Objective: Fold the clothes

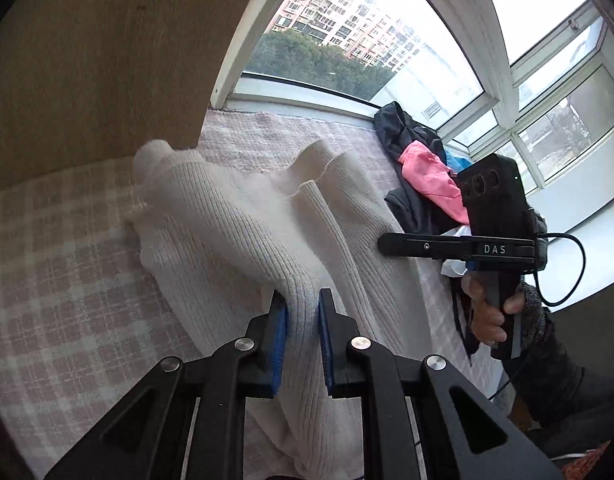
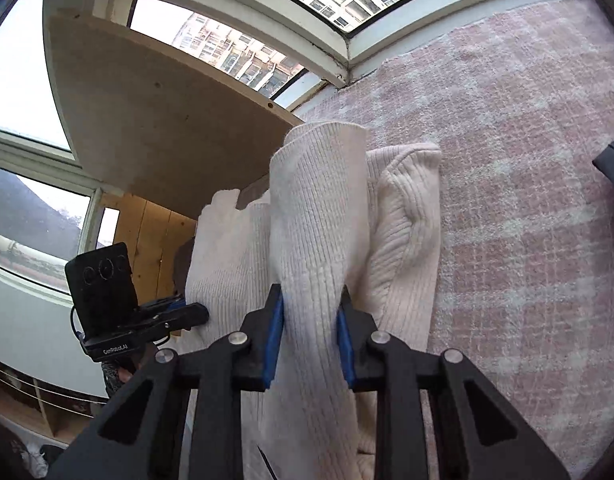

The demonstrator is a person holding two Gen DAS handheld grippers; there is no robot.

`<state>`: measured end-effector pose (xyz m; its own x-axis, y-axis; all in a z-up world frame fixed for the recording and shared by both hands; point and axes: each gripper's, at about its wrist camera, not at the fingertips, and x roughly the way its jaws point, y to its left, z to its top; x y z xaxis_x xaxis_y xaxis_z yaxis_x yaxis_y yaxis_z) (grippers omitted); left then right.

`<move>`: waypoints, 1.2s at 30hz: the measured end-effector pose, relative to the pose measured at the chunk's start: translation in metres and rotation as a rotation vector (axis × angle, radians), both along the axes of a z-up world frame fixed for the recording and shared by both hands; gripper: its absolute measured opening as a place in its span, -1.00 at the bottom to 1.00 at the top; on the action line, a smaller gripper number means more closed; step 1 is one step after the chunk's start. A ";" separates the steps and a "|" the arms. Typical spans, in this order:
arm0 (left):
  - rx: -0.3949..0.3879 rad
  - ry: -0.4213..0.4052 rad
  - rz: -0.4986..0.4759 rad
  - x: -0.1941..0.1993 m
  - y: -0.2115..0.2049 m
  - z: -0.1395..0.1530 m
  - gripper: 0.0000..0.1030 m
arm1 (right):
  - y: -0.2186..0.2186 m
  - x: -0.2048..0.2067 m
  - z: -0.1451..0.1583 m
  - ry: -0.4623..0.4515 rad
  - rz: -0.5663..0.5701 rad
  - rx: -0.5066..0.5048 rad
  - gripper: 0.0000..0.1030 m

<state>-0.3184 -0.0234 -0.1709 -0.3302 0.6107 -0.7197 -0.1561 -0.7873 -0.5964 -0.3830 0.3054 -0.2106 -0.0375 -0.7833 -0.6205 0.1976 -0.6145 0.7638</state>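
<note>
Cream ribbed knit sweater (image 1: 227,216) lies across a pink-and-white checked blanket (image 1: 67,280) on a ledge by the window (image 1: 327,32). Left gripper (image 1: 302,320) is clamped on a bunched fold of the sweater, blue pads (image 1: 281,328) pressing the knit from both sides, fabric rising up and away from the jaws twd the wooden board (image 1: 107,60) at the back. Right gripper (image 2: 310,320) likewise grips a thick roll of the same sweater, its blue pads (image 2: 274,336) tight against the knit; that roll stands up in front of the cam w/ its hemmed end at top, another sleeve-like fold just beside it on the right.

From the left cam the right gripper shows side-on, fingers pointing at the sweater's edge, a hand (image 1: 487,312) wrapped round its handle, cable looping off the back. Behind it a heap of dark clothes (image 1: 411,136) w/ a pink garment (image 1: 427,176) on top, well apart from the sweater's far end. Apartment blocks (image 1: 347,12) outside
</note>
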 end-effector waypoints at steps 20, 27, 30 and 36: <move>-0.244 -0.062 0.066 -0.051 -0.008 -0.045 -0.35 | -0.053 0.002 0.022 0.287 0.123 0.380 -0.53; -0.180 -0.058 0.089 -0.039 -0.033 -0.038 -0.53 | -0.020 -0.007 0.028 0.244 0.033 0.337 -0.25; -0.222 0.022 0.114 -0.027 -0.032 -0.014 -0.57 | -0.017 0.003 0.056 0.385 -0.029 0.389 -0.25; -0.204 0.135 -0.057 -0.025 0.015 0.010 -0.47 | -0.055 0.011 0.046 0.384 0.122 0.309 -0.25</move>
